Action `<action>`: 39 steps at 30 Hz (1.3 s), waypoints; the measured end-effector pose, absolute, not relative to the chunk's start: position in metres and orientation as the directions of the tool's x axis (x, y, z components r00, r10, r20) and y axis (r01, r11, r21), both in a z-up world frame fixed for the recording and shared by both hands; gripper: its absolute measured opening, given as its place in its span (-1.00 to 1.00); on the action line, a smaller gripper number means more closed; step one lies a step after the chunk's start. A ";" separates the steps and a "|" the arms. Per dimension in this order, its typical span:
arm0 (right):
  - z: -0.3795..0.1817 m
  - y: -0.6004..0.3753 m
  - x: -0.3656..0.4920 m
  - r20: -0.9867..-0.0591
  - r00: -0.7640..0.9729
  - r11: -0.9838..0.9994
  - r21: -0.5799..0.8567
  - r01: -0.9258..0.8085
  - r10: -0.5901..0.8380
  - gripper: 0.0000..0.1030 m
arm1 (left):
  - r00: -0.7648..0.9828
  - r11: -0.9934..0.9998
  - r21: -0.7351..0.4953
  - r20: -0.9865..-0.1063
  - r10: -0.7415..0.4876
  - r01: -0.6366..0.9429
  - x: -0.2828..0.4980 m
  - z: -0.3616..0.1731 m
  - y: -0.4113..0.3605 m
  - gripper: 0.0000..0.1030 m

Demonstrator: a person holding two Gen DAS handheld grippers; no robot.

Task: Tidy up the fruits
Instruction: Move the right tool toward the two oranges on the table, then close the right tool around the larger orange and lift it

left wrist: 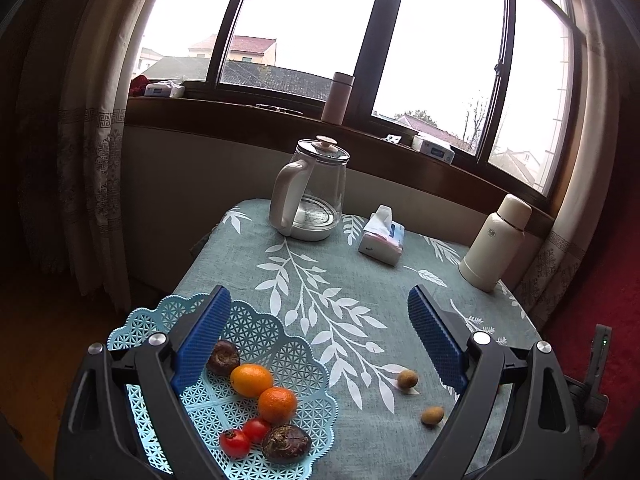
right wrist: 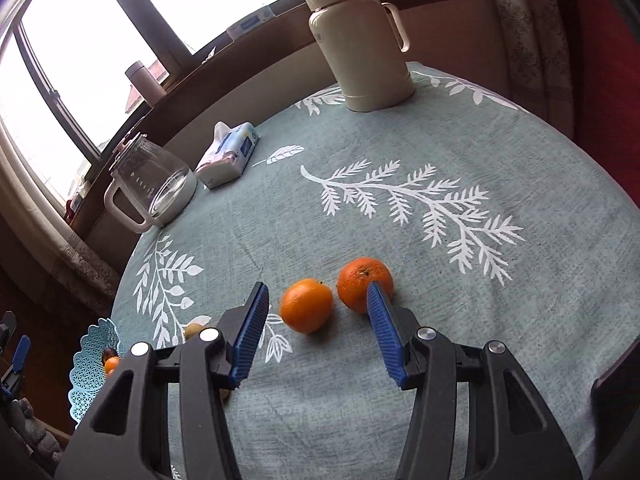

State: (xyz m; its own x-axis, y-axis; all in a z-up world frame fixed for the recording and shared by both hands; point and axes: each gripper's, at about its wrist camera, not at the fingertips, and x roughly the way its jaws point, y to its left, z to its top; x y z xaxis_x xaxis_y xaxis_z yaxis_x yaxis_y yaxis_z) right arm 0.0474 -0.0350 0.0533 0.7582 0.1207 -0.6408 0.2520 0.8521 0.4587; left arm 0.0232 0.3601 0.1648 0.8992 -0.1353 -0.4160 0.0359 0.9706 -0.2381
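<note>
On the tabletop [right wrist: 520,320]: teal cloth with white leaf print carries the fruit and the household items.
Left claw [left wrist: 320,340]: wide open, holding nothing; it hangs over the near left part of the cloth, its left finger over the basket, its right finger over bare cloth.
Right claw [right wrist: 316,332]: wide open, empty, tilted down toward two oranges; its right finger tip overlaps the far orange in view, contact cannot be told.
Basket [left wrist: 280,344]: pale blue lattice tray with scalloped rim, at 7 o'clock in the left view, at the tabletop's edge.
In the basket: two oranges [left wrist: 251,380], two tomatoes [left wrist: 235,443] and two dark wrinkled fruits [left wrist: 286,443], lined up roughly from 11 to 5 o'clock.
Loose small fruits [left wrist: 407,380]: two brownish ovals on the cloth at 4 o'clock of the left view, apart from each other.
Near orange [right wrist: 307,305]: between the right claw's fingers, on the cloth.
Far orange [right wrist: 362,282]: just beside it at 2 o'clock, stem end facing up.
Kettle [left wrist: 310,190]: glass, upright, far side.
Tissue pack [left wrist: 382,236]: lying flat beside the kettle.
Flask [left wrist: 496,238]: cream, upright, far right.
</note>
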 end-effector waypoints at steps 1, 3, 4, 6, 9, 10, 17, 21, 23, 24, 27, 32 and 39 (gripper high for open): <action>0.051 -0.037 0.048 -0.647 0.754 0.851 0.455 0.263 0.113 0.00 | 0.898 0.971 -0.236 -0.418 -0.137 0.038 0.024 0.165 0.359 0.77; 0.045 -0.042 0.051 -0.663 0.743 0.848 0.445 0.287 0.097 0.00 | 0.897 0.972 -0.232 -0.420 -0.139 0.043 0.024 0.164 0.357 0.77; 0.042 -0.043 0.052 -0.670 0.737 0.847 0.440 0.297 0.090 0.00 | 0.896 0.972 -0.230 -0.421 -0.140 0.044 0.024 0.163 0.357 0.77; 0.036 -0.046 0.055 -0.683 0.726 0.848 0.430 0.309 0.082 0.00 | 0.895 0.973 -0.227 -0.423 -0.143 0.048 0.025 0.163 0.355 0.77; 0.029 -0.049 0.062 -0.700 0.710 0.850 0.418 0.321 0.077 -0.01 | 0.893 0.974 -0.221 -0.427 -0.145 0.053 0.026 0.162 0.351 0.77; 0.027 -0.049 0.065 -0.705 0.706 0.851 0.414 0.323 0.075 -0.01 | 0.892 0.974 -0.219 -0.428 -0.146 0.054 0.026 0.161 0.349 0.77; 0.015 -0.049 0.082 -0.726 0.684 0.862 0.392 0.320 0.076 -0.09 | 0.887 0.977 -0.201 -0.436 -0.154 0.071 0.027 0.158 0.340 0.77; 0.015 -0.044 0.089 -0.723 0.685 0.874 0.385 0.297 0.086 -0.17 | 0.883 0.978 -0.194 -0.442 -0.157 0.077 0.027 0.156 0.335 0.77; 0.014 -0.043 0.092 -0.725 0.683 0.876 0.384 0.291 0.090 -0.19 | 0.881 0.979 -0.189 -0.445 -0.160 0.082 0.027 0.155 0.333 0.78; 0.014 -0.042 0.093 -0.725 0.682 0.878 0.384 0.286 0.095 -0.21 | 0.880 0.979 -0.187 -0.446 -0.160 0.084 0.027 0.154 0.331 0.78; 0.016 -0.038 0.092 -0.727 0.681 0.886 0.373 0.276 0.094 -0.26 | 0.877 0.980 -0.180 -0.452 -0.164 0.091 0.029 0.153 0.327 0.78; 0.019 -0.043 0.086 -0.715 0.692 0.876 0.392 0.282 0.097 -0.26 | 0.872 0.980 -0.166 -0.458 -0.172 0.106 0.029 0.149 0.316 0.78; 0.015 -0.047 0.089 -0.723 0.685 0.875 0.384 0.294 0.088 -0.26 | 0.856 0.981 -0.136 -0.480 -0.190 0.142 0.030 0.141 0.297 0.78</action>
